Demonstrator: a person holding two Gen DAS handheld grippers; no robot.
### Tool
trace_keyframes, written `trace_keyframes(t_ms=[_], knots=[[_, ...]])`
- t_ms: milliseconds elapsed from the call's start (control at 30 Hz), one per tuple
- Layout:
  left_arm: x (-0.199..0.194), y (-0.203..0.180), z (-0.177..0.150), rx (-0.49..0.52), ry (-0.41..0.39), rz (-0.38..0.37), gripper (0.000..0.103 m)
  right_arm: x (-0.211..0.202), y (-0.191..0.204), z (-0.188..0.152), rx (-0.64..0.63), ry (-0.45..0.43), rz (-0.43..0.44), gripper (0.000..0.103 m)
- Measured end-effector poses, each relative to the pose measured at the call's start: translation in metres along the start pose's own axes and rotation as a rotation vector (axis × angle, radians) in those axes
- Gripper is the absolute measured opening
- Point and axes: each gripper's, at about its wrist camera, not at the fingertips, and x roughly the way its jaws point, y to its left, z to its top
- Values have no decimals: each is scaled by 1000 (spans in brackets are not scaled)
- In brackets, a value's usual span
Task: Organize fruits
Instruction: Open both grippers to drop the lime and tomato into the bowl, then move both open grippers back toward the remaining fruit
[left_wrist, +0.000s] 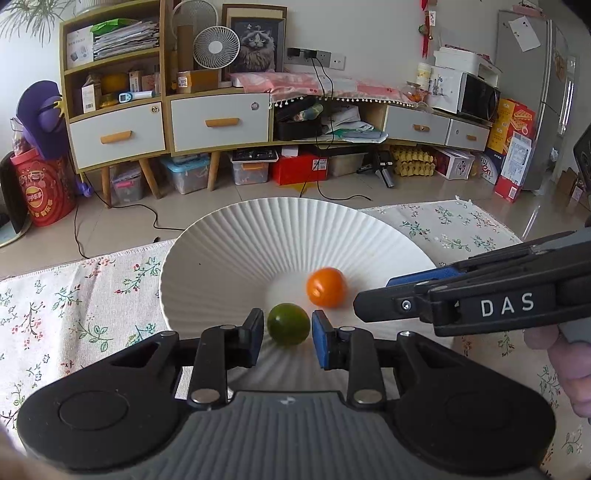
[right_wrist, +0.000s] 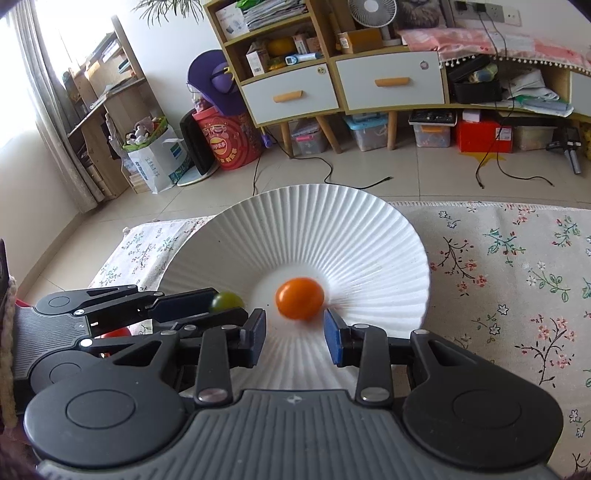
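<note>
A white ribbed plate (left_wrist: 258, 240) stands on the floral cloth and holds two fruits. A green fruit (left_wrist: 288, 324) lies at the plate's near side, between the open fingers of my left gripper (left_wrist: 288, 338), with small gaps on both sides. An orange fruit (left_wrist: 326, 287) lies near the plate's centre. In the right wrist view the plate (right_wrist: 332, 229) is ahead, the orange fruit (right_wrist: 299, 298) lies just beyond my open right gripper (right_wrist: 295, 334), and the green fruit (right_wrist: 226, 301) shows beside the left gripper's fingers (right_wrist: 184, 304). A red thing (right_wrist: 116, 332) peeks out under the left gripper.
The floral cloth (right_wrist: 498, 266) covers the table to the right and left of the plate. The right gripper's body (left_wrist: 480, 299) reaches in from the right over the plate's edge. Beyond the table are tiled floor, cables and a shelf unit with drawers (left_wrist: 221, 122).
</note>
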Motion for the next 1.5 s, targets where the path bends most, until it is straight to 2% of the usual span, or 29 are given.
trace_keyframes(t_ms=[167, 533, 633, 700, 900, 1033, 1167, 1267, 1500], knots=[[-6, 0, 0, 3, 9, 12, 33, -10, 0, 1, 20, -17, -9, 42], [-43, -1, -2, -11, 10, 53, 57, -44, 14, -7, 4, -51, -17, 65], [-53, -2, -4, -22, 9, 62, 65, -52, 18, -10, -5, -57, -18, 71], [-59, -2, -6, -27, 7, 66, 74, -56, 21, -12, -12, -63, -19, 75], [-76, -4, -15, -11, 1, 81, 84, -68, 26, -18, -23, -82, -20, 84], [-87, -4, -24, -7, 7, 85, 87, -71, 30, -23, -49, -86, -21, 89], [-98, -5, -32, -7, 10, 91, 96, -76, 38, -33, -84, -95, -13, 97], [-104, -5, -42, 1, 24, 83, 96, -80, 41, -46, -93, -106, 15, 101], [-115, 1, -69, 24, 49, 73, 96, -78, 49, -68, -177, -46, 21, 102]])
